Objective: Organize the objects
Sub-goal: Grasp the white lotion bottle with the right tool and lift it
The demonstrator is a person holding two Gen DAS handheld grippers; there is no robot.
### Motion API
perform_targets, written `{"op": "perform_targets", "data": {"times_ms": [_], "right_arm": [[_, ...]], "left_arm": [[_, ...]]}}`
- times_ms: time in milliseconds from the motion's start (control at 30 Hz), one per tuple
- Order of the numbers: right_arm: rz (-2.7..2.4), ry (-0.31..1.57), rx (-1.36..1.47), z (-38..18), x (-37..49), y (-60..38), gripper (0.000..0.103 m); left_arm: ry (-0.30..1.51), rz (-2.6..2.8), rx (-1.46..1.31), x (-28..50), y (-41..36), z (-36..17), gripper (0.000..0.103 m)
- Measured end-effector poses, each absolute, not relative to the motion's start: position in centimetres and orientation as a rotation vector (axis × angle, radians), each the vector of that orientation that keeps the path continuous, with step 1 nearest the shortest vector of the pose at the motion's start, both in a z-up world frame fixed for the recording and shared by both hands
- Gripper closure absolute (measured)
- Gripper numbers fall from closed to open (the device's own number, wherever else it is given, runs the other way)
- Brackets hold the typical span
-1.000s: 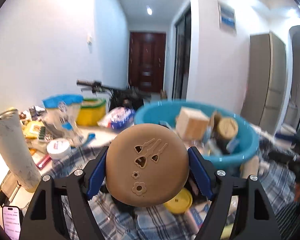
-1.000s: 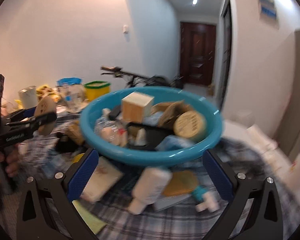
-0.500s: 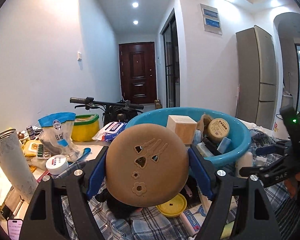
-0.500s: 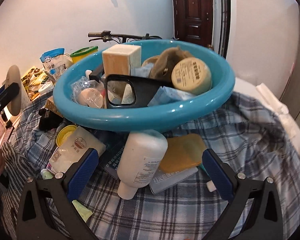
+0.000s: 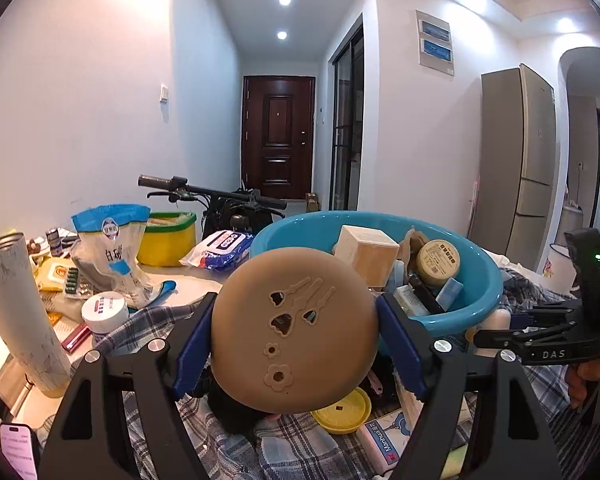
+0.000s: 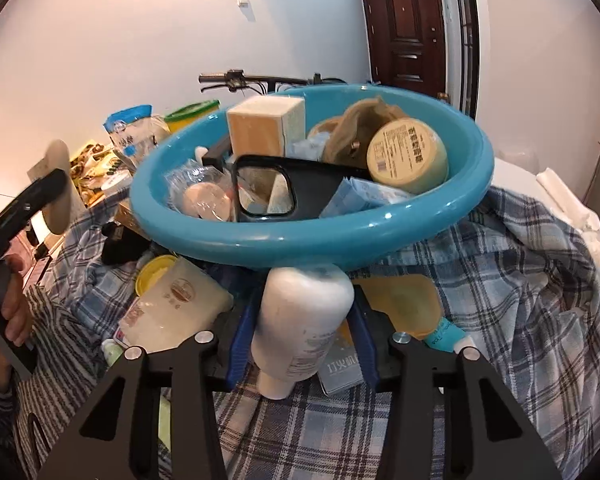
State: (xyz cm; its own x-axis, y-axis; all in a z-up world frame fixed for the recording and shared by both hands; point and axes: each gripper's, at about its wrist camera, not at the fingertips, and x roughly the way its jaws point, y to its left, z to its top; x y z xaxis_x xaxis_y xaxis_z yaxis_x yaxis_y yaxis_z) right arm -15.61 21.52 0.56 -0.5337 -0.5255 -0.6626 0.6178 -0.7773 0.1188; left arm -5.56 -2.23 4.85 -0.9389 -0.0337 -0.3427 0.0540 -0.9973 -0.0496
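That blue basin [image 6: 380, 236] is looking like glossy smooth plastic, the checked cloth [image 6: 520, 280] is lying soft and matt, the tan disc [image 5: 296, 328] is showing matt, rubbery.

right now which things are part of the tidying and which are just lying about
In hand: tan disc in left claw; white bottle between closing right claw; blue basin.
Lying about: tumbler, bicycle, fridge.

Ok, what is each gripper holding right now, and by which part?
Left gripper: round tan silicone disc, held by its opposite edges. Right gripper: jaws closing on the lying white plastic bottle, around its body.
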Motion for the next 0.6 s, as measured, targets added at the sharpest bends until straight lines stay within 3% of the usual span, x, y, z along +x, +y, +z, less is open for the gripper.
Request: {"op": "perform_targets", "data": {"times_ms": [367, 600], "right_arm": [[-2.359, 0.252, 0.719, 3.8, -10.9, 23.1, 0.062], [-2.389, 0.283, 0.524, 9.5, -8.3, 22.3, 0.062]], "left_arm": [[0.091, -3.057, 0.522, -5.4, -2.0, 4.8, 0.023], [0.087, -3.052, 0.526, -5.5, -2.0, 4.8, 0.023]]}}
